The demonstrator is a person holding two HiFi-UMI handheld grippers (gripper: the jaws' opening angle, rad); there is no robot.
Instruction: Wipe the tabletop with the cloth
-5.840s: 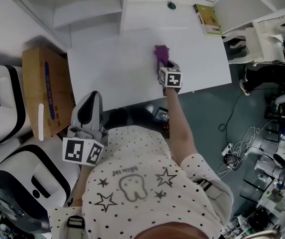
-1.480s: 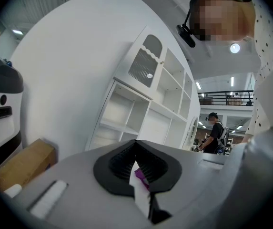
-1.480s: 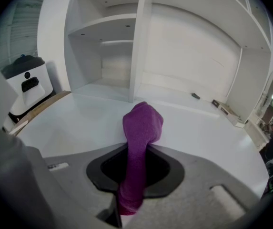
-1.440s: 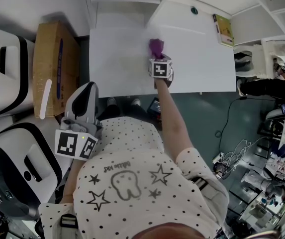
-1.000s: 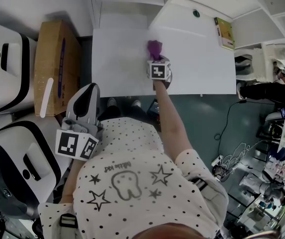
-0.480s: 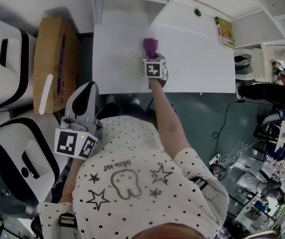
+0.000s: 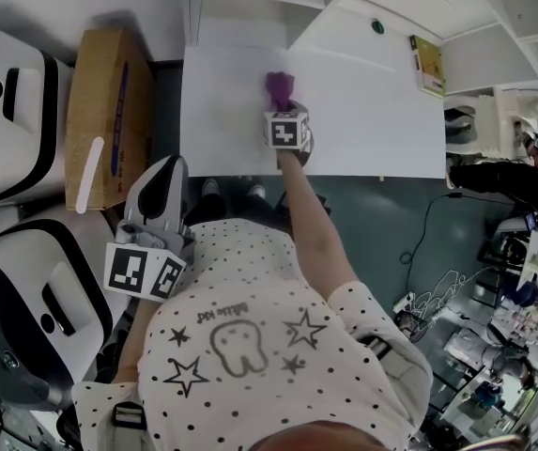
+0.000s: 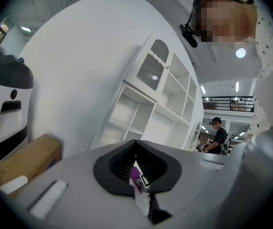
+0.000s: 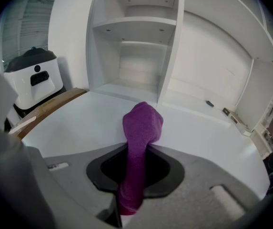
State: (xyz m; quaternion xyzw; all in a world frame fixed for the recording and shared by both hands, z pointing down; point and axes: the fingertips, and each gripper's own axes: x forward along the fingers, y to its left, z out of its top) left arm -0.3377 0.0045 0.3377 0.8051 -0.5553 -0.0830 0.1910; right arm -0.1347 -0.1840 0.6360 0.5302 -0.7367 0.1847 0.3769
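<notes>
A purple cloth (image 7: 280,87) (image 9: 141,128) lies bunched on the white tabletop (image 7: 372,111) (image 9: 79,123), left of its middle. My right gripper (image 7: 284,109) (image 9: 135,175) is shut on the cloth's near end, and the far end rests on the table ahead of the jaws. Its marker cube (image 7: 287,130) sits just behind the cloth, near the table's front edge. My left gripper (image 7: 160,184) (image 8: 138,175) hangs off the table by the person's left side, jaws together with only a thin slit between them and nothing held.
A cardboard box (image 7: 109,111) (image 8: 22,161) stands left of the table, with white machines (image 7: 10,92) beyond it. A green-yellow book (image 7: 426,64) lies at the table's far right. White shelves (image 9: 136,42) rise behind the table. Cables litter the floor (image 7: 438,280) to the right.
My right gripper has slid the cloth leftward across the tabletop. The left gripper has stayed at the person's side.
</notes>
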